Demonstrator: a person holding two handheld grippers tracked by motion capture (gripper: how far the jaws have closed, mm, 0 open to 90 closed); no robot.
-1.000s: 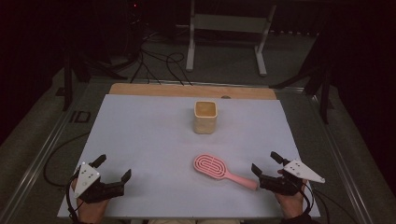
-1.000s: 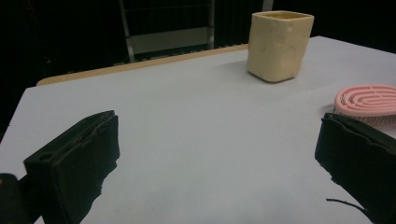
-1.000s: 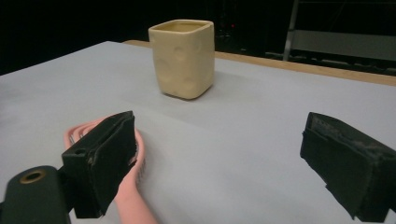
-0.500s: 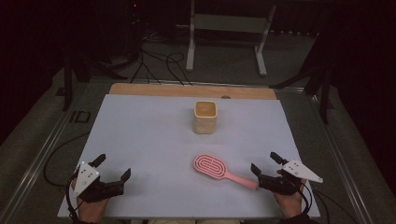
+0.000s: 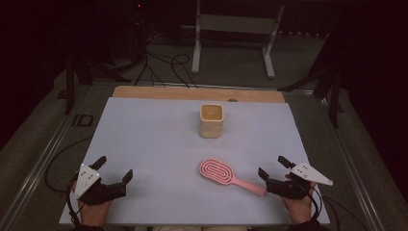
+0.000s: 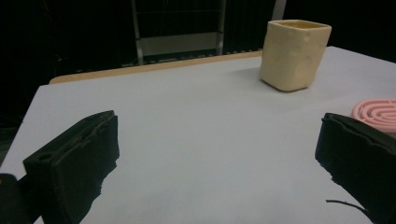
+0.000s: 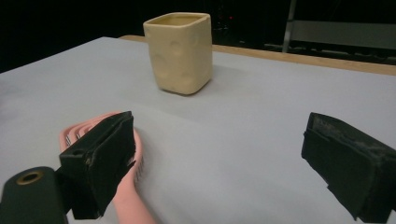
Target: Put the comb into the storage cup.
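A pale yellow square cup stands upright on the light grey table sheet, past the middle. Nearer me lies a pink hairbrush, head to the left and handle pointing toward my right gripper. That gripper rests open at the front right, its left jaw just off the handle's end. My left gripper rests open at the front left with nothing between its jaws. The left gripper view has the cup far right and the brush head behind the right jaw. In the right gripper view, the brush lies partly behind the left jaw, with the cup beyond.
A wooden strip runs along the table's far edge. Beyond it on the dark floor stand a metal frame and several cables. Metal rails border the table's sides.
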